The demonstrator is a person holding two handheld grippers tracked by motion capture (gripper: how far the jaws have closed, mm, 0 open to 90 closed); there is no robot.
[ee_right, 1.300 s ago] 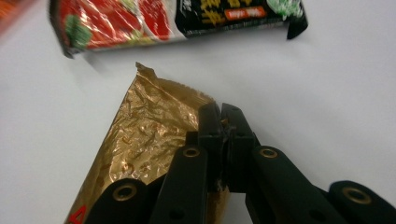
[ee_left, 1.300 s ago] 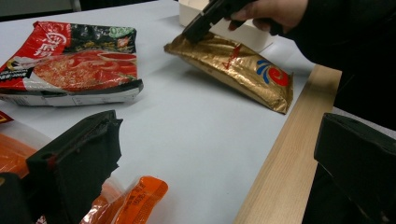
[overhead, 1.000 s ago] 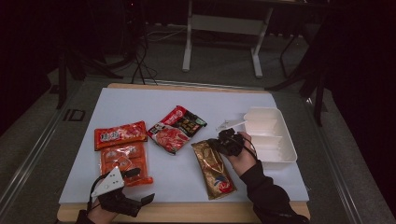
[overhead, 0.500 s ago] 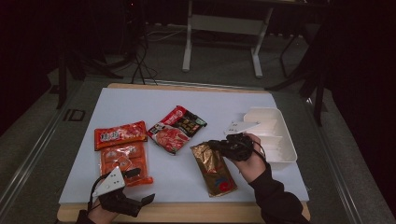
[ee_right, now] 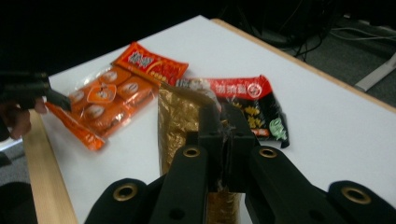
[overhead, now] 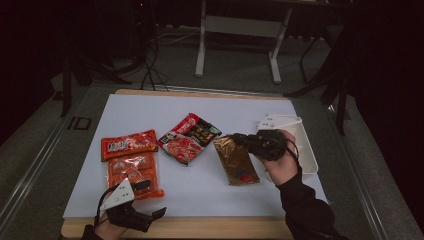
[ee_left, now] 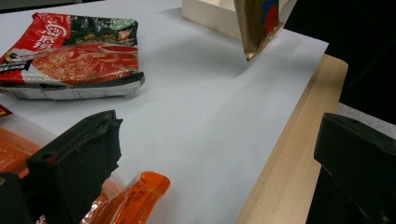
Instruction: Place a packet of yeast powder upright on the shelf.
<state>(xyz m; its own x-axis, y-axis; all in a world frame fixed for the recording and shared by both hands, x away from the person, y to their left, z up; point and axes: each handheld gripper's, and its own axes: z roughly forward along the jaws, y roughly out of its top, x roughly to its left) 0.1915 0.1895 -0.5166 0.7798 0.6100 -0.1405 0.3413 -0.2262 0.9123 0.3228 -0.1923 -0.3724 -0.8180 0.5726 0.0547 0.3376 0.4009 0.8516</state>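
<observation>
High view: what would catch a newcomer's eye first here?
The gold packet, pinched at its top edge by the right gripper and hanging off the white sheet beside the white tray. Then the orange snack packs at the left, with the open left gripper at the table's near edge.

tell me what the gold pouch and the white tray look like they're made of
Gold pouch: seemingly metallised foil or plastic film, glossy; it creases and catches light where the right gripper pinches its edge. White tray: probably thin moulded plastic or foam, matte, with raised walls; its pale, flat look leaves the exact material open.
</observation>
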